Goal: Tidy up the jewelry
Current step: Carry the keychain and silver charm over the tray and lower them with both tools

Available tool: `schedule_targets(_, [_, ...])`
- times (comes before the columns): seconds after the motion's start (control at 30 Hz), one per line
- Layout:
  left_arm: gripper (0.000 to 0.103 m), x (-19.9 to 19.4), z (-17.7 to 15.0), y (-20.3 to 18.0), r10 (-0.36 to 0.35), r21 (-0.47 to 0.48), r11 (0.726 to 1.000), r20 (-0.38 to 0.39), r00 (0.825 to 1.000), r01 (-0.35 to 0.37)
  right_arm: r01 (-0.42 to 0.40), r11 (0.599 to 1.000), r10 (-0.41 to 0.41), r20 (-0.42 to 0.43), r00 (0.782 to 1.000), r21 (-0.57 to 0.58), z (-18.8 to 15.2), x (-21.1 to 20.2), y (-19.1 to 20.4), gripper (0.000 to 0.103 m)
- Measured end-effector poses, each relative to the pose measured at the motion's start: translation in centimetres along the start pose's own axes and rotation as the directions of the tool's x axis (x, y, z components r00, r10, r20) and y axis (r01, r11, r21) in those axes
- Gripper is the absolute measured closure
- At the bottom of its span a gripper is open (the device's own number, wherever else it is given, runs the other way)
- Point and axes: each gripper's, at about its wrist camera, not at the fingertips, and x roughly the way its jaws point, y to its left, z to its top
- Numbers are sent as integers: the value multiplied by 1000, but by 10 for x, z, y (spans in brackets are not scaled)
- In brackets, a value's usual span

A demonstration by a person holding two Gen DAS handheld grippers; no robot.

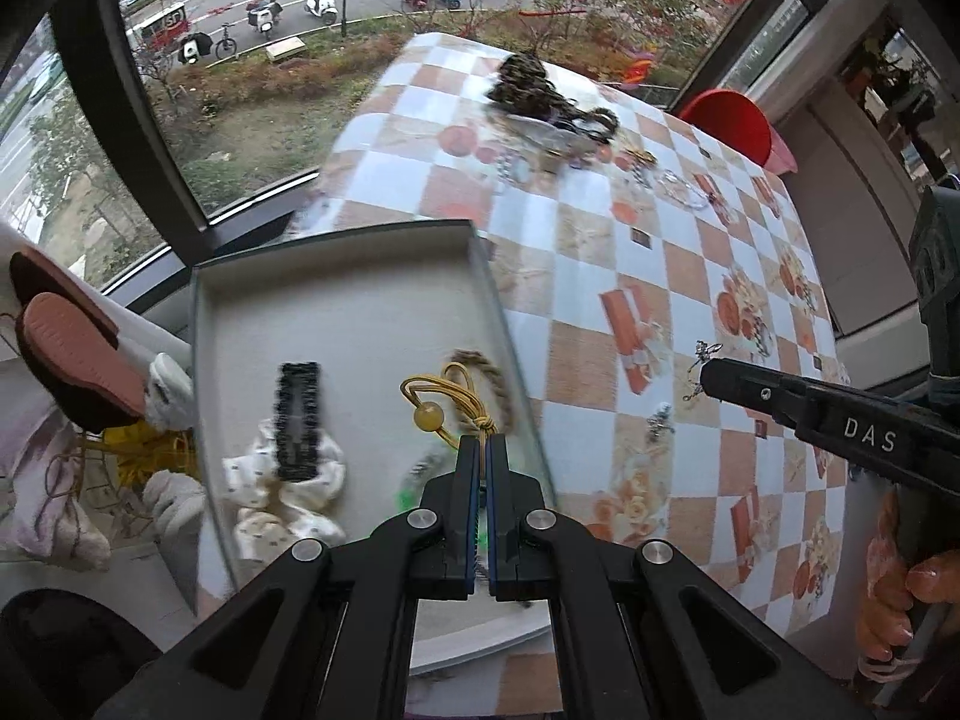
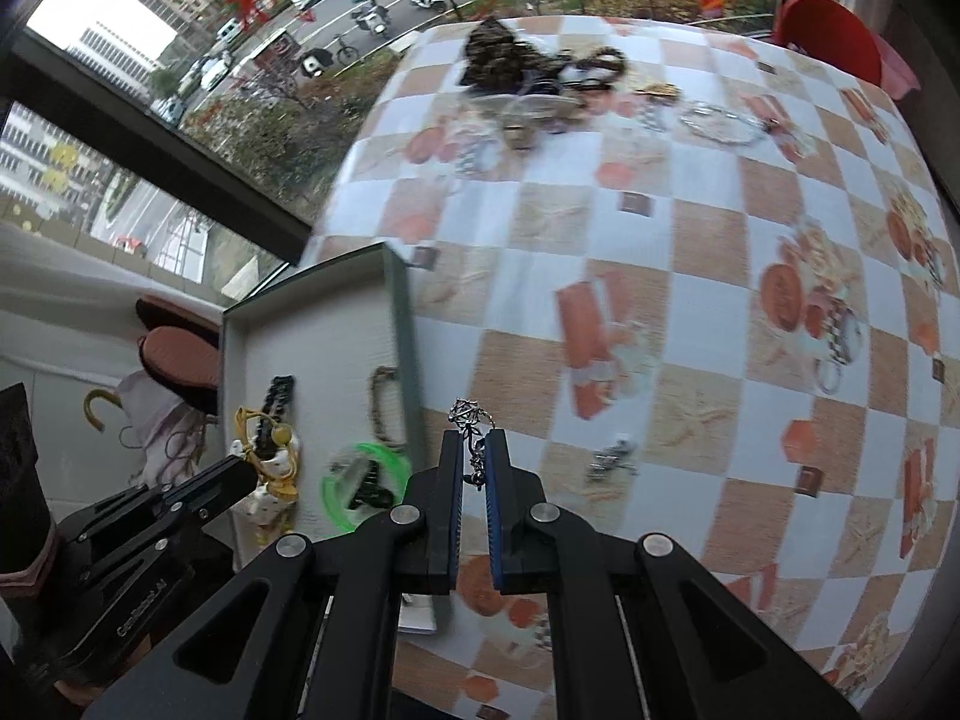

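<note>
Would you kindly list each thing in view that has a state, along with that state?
left gripper: shut on the yellow cord hair tie.
right gripper: shut on a silver chain.
grey tray: open, no lid, holding hair accessories.
black hair clip: lying flat on the white scrunchie.
green ring: lying in the tray.

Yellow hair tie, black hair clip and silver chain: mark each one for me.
yellow hair tie (image 1: 429, 416), left wrist view, on its amber bead.
black hair clip (image 1: 297, 420), left wrist view, middle of its body.
silver chain (image 2: 471, 414), right wrist view, the knot above the jaws.
</note>
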Motion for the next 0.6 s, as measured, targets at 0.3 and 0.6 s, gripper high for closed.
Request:
schedule_targets(0.3, [98, -2, 11, 41, 25, -32, 999, 27, 999, -24, -32, 997, 31, -19, 999, -67, 15, 23, 48, 96])
schedule_targets(0.6, [98, 10, 33, 60, 45, -40, 998, 47, 998, -43, -51, 993, 47, -35, 998, -103, 38, 47, 74, 96])
